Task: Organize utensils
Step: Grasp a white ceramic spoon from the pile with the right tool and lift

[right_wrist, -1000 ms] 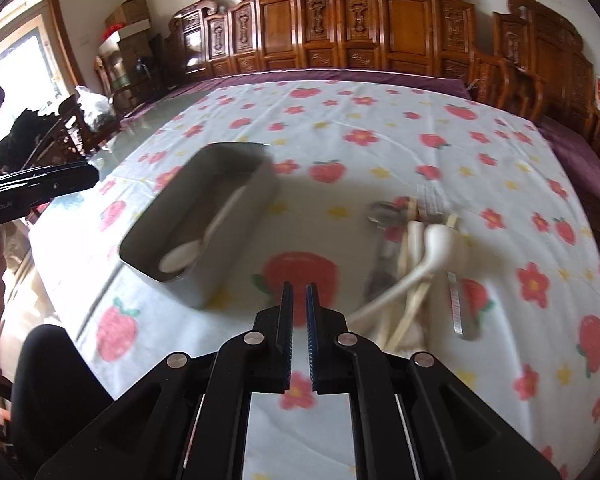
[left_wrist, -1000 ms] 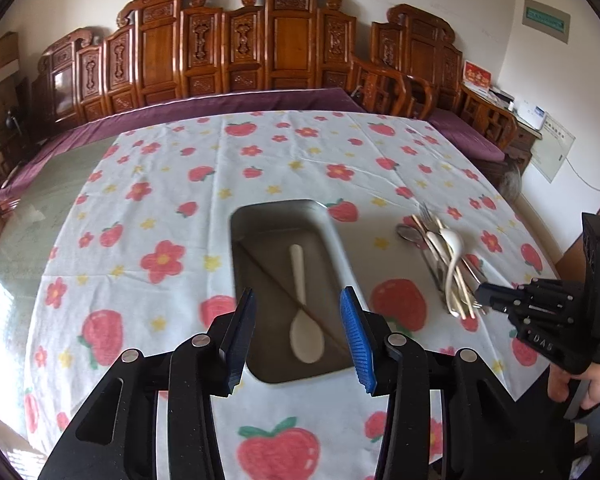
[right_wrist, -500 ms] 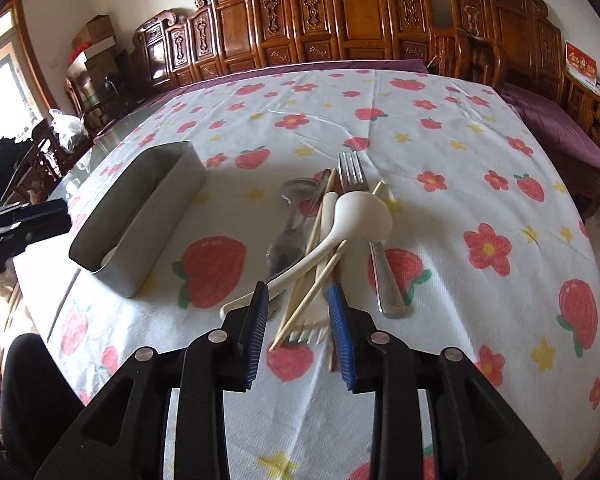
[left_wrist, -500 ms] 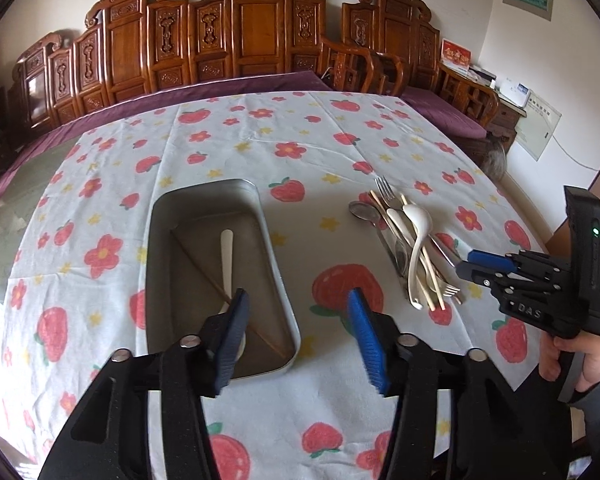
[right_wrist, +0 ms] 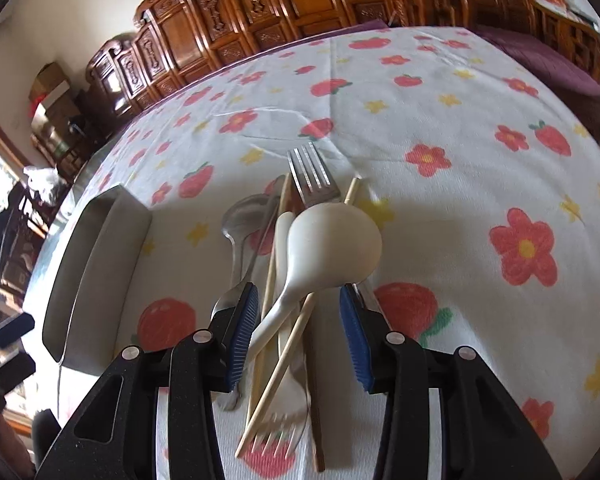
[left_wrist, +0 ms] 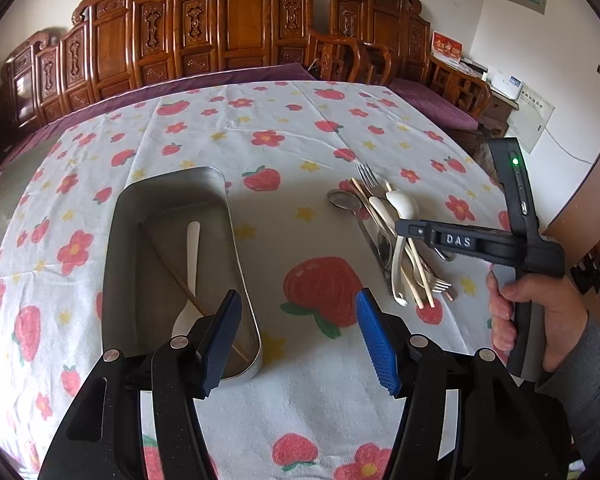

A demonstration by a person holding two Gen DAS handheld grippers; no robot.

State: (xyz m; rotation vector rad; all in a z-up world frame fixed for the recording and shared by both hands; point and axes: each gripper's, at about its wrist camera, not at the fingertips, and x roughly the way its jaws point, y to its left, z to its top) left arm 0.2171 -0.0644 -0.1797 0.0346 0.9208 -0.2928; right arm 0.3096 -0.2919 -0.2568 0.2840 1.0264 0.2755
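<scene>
A pile of utensils (left_wrist: 392, 240) lies on the strawberry tablecloth, right of a metal tray (left_wrist: 236, 248). The tray holds a white spoon (left_wrist: 192, 264) and one chopstick (left_wrist: 172, 272). My left gripper (left_wrist: 296, 300) hovers over bare cloth by the tray's near right corner, jaws opening, nothing between them. My right gripper (right_wrist: 298, 296) is low over the pile with its jaws opening. The white ceramic spoon (right_wrist: 332, 248) has its handle between the pads, along with chopsticks (right_wrist: 276, 248); neither pad presses on them. A metal fork (right_wrist: 312, 176) and a metal spoon (right_wrist: 244, 216) lie beyond.
A white plastic fork (right_wrist: 284, 412) lies under the right gripper. A person's hand (left_wrist: 540, 320) holds the right gripper (left_wrist: 404, 226) at the table's right edge. Carved wooden chairs (left_wrist: 236, 20) line the far side. Bare cloth stretches behind the tray (right_wrist: 96, 264) and pile.
The right gripper went from shut to open, rolled, and dropped onto the utensil pile. The left gripper shifted from over the tray to the cloth beside it, its jaws wider.
</scene>
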